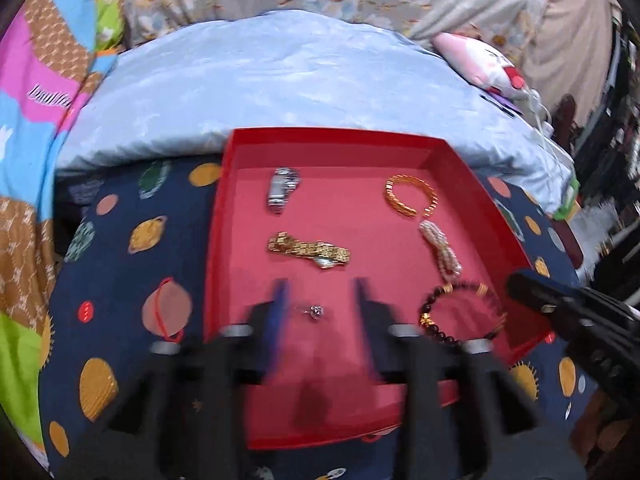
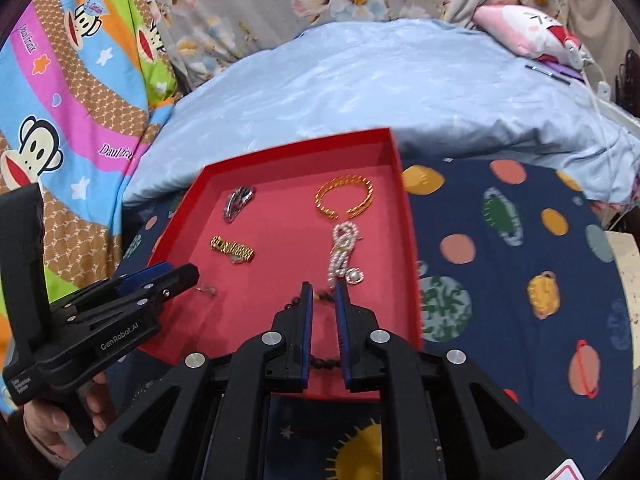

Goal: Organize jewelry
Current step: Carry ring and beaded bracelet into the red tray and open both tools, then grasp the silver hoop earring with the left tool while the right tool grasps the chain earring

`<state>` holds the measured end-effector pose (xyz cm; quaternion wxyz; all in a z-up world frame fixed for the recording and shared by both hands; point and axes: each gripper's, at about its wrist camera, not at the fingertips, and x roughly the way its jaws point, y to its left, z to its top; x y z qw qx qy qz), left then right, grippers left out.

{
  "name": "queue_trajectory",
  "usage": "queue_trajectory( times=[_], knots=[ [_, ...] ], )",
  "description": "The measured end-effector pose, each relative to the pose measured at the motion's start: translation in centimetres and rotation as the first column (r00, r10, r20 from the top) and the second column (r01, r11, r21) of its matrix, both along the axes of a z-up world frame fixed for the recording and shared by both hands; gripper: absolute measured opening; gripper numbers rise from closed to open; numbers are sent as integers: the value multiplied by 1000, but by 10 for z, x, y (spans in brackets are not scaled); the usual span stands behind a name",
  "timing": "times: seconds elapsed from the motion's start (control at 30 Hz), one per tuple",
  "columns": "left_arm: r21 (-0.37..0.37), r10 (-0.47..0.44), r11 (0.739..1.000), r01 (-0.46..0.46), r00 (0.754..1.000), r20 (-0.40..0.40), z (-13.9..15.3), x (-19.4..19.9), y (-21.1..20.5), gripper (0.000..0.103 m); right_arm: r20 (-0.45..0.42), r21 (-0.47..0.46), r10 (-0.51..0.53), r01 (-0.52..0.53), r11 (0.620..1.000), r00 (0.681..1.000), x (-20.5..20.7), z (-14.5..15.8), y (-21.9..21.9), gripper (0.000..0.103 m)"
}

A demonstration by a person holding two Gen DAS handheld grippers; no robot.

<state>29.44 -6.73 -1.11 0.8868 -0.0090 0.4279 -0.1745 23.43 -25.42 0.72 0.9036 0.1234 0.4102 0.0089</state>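
Note:
A red tray [image 1: 224,208] [image 2: 406,216] lies on a planet-print cloth. In it are a silver watch [image 1: 282,190] [image 2: 238,203], a gold watch [image 1: 308,249] [image 2: 233,249], a gold bangle [image 1: 410,195] [image 2: 345,197], a pearl bracelet [image 1: 440,251] [image 2: 344,252], a dark bead bracelet [image 1: 460,312] and a small silver ring [image 1: 316,312] [image 2: 208,290]. My left gripper [image 1: 320,292] [image 2: 176,276] is open, blurred, with the ring between its fingers. My right gripper [image 2: 323,292] [image 1: 532,288] stands narrowly open around the bead bracelet [image 2: 320,362], whose strand shows between its fingers.
The cloth [image 2: 500,280] covers the surface around the tray. A pale blue quilt [image 1: 300,80] lies behind it. A cartoon-print blanket [image 2: 72,100] is at the left. A pink plush [image 2: 528,32] and cables lie at the far right.

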Motion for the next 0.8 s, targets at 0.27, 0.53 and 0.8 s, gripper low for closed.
queue_trajectory(
  times=[0.27,0.53,0.8],
  knots=[
    [29,36,999,-40,994,103,32,-46,27,64,76,-36,-13,15,999,997,-56,36,2,29],
    [26,54,998,-57,995,82,34,-118,60,66,49,0,-17,17,1000,999,-128,30,19,33],
    [57,68,996,-68,998,5,7,-182,95,66,-11,14,-38,38,999,999,-184,12,25,33]
  ],
)
